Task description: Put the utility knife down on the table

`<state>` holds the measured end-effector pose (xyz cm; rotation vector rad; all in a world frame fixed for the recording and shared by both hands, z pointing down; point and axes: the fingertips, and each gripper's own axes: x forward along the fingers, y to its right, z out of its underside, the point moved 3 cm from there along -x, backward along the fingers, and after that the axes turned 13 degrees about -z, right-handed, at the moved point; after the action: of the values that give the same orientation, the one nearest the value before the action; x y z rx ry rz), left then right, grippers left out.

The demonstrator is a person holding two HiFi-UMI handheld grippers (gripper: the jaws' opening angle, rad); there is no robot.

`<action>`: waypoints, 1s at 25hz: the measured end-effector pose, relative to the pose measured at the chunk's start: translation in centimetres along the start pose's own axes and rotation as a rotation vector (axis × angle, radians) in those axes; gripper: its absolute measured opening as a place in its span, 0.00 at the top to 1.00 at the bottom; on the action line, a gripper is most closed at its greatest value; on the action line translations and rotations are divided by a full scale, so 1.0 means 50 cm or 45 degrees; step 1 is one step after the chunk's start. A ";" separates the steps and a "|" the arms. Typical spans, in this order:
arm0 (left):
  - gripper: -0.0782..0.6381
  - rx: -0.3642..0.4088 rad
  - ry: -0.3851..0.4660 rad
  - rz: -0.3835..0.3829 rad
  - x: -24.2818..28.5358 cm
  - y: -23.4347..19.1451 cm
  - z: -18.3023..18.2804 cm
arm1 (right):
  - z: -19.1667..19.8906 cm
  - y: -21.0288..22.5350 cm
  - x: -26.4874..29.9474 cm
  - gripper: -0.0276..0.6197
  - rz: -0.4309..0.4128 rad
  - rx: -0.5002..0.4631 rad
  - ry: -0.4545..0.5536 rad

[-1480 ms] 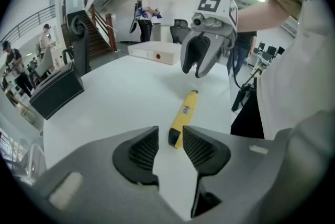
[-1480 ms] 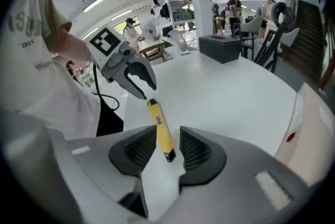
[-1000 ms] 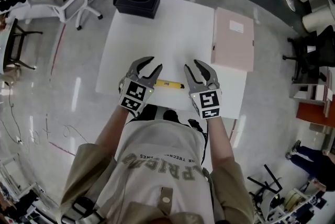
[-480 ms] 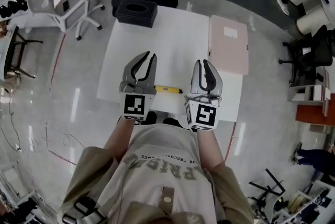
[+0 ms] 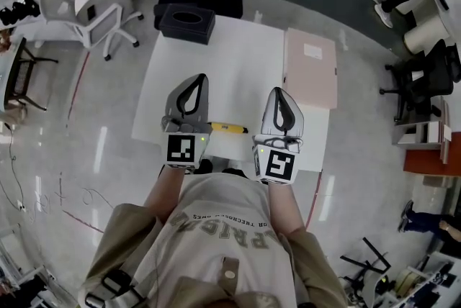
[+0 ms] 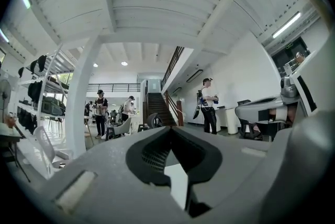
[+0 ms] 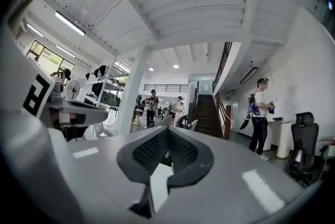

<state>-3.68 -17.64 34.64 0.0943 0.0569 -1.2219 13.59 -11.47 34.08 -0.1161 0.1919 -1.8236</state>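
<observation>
floor (image 5: 94,105): glossy grey | white office chair (image 5: 79,8) — far left | staircase (image 7: 208,113) | white beamed ceiling (image 6: 157,3)

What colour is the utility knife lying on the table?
The utility knife is yellow; the head view shows it best.

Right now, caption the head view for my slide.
Knife on table between just-closed, empty left gripper and right gripper.

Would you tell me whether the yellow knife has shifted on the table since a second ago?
No; the knife still lies near the table's front edge.
</observation>
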 end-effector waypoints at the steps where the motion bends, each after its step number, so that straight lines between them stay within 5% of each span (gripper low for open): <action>1: 0.88 -0.004 0.002 -0.003 0.000 -0.001 -0.004 | 0.000 0.000 0.000 0.95 0.004 0.011 0.013; 25: 0.88 0.032 0.055 -0.016 0.010 -0.022 -0.005 | -0.045 0.000 0.025 0.96 0.077 -0.032 0.076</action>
<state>-4.51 -18.47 34.29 0.1423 0.0803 -1.2330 12.88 -12.51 31.83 -0.0728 0.2575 -1.7660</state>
